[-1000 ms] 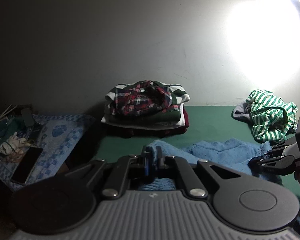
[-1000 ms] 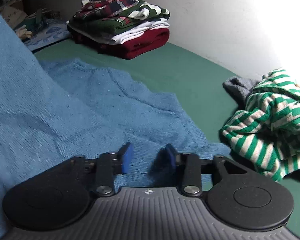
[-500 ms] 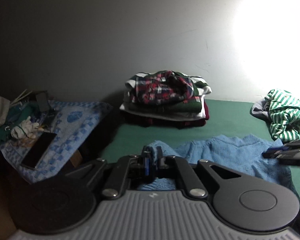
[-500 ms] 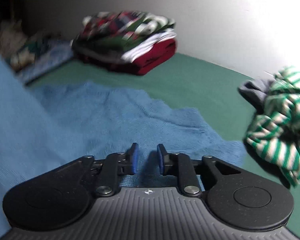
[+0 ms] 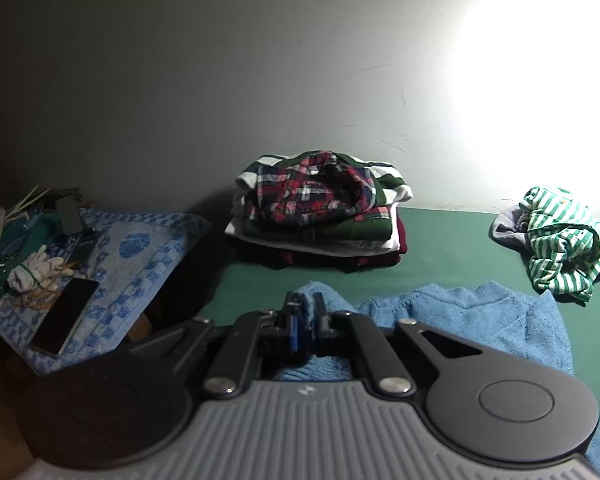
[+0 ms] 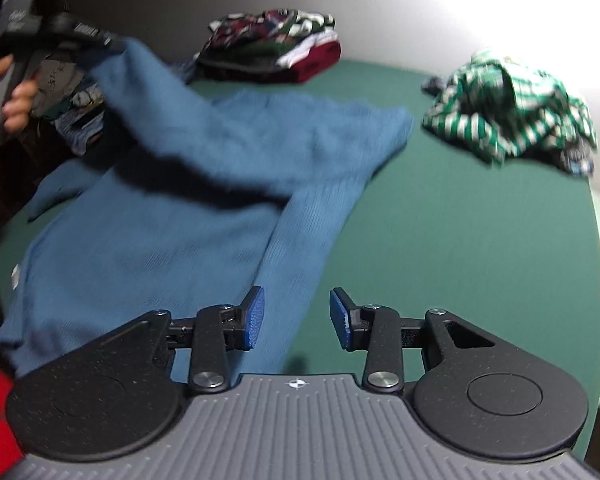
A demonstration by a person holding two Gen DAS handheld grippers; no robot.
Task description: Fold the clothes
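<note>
A blue knit sweater (image 6: 160, 220) lies spread on the green bed (image 6: 460, 220). My left gripper (image 5: 304, 320) is shut on a bunched edge of the blue sweater (image 5: 480, 320). In the right wrist view the left gripper (image 6: 72, 32) holds that part lifted at the upper left, with a hand (image 6: 16, 108) on its grip. My right gripper (image 6: 298, 316) hovers over the near sleeve with its jaws opening. Nothing is pinched between its blue pads (image 6: 254, 320).
A stack of folded clothes (image 5: 320, 216) sits against the wall, and a crumpled green-striped garment (image 5: 560, 240) lies at the right. Left of the bed, a blue checked towel (image 5: 148, 248) carries a phone (image 5: 66, 318) and gloves (image 5: 36, 272). The bed's edge (image 6: 596, 240) runs down the right.
The right gripper has swung back from the sweater's far part to above the near sleeve, its jaws wider than half a second ago. It has left the left wrist view.
</note>
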